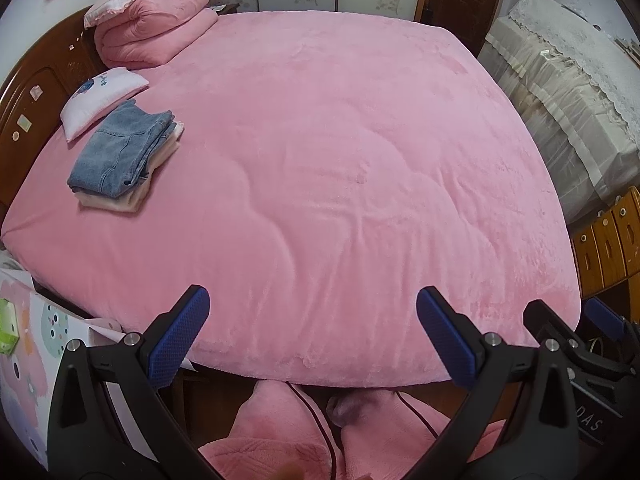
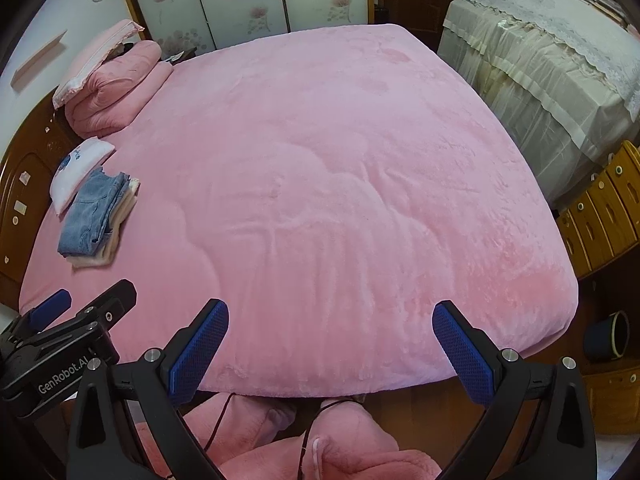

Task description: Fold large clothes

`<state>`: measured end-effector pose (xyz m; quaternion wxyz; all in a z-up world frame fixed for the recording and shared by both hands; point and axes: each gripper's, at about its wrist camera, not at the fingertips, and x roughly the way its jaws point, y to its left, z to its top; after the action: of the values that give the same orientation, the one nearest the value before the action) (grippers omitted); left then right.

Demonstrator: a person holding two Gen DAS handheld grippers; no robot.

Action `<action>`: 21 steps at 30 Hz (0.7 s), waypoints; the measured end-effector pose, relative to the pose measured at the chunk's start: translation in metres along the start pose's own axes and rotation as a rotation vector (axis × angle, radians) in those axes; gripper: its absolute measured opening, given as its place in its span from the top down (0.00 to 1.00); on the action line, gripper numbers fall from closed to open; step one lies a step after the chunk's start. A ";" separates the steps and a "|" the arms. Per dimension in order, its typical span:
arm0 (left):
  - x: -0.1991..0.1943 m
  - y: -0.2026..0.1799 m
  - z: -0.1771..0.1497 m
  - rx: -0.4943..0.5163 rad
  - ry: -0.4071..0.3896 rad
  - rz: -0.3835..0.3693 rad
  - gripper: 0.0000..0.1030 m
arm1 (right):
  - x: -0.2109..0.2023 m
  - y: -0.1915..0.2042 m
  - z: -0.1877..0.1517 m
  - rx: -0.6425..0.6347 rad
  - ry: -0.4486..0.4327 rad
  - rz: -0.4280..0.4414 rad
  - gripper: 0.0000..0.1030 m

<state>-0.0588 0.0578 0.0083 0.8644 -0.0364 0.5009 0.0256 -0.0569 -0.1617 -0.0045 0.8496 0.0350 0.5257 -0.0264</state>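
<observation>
A folded pair of blue jeans [image 1: 120, 152] lies on top of a folded cream garment [image 1: 132, 198] at the left side of the pink bed [image 1: 340, 160]. The stack also shows in the right wrist view [image 2: 98, 212]. My left gripper [image 1: 312, 312] is open and empty, above the bed's near edge. My right gripper [image 2: 330, 322] is open and empty beside it, also over the near edge. In the right wrist view the left gripper [image 2: 64, 320] shows at the lower left. No unfolded garment lies on the bed.
A white pillow [image 1: 100, 98] and a rolled pink quilt [image 1: 156, 24] lie by the wooden headboard [image 1: 36, 92]. A lace-covered piece of furniture [image 2: 552, 64] and wooden drawers [image 2: 600, 208] stand to the right. The person's pink-clad legs [image 2: 348, 436] are below the bed edge.
</observation>
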 end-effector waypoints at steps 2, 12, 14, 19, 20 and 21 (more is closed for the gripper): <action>0.002 0.001 0.001 -0.003 0.009 -0.003 0.01 | 0.000 0.001 0.002 -0.007 0.003 0.001 0.00; 0.006 -0.002 0.006 0.001 0.012 -0.002 0.01 | 0.004 0.004 0.004 0.003 0.024 -0.002 0.00; 0.006 -0.002 0.007 0.003 0.015 -0.003 0.01 | 0.005 0.006 0.005 -0.002 0.025 -0.002 0.00; 0.006 -0.001 0.007 0.004 0.011 -0.004 0.01 | 0.004 0.013 0.001 0.004 0.026 -0.007 0.00; 0.006 -0.001 0.007 0.005 0.011 -0.004 0.01 | 0.004 0.013 0.001 0.005 0.026 -0.008 0.00; 0.006 -0.001 0.007 0.004 0.011 -0.005 0.01 | 0.004 0.013 0.001 0.006 0.027 -0.007 0.00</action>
<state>-0.0499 0.0579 0.0069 0.8617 -0.0359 0.5057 0.0223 -0.0526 -0.1485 -0.0075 0.8421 0.0359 0.5372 -0.0307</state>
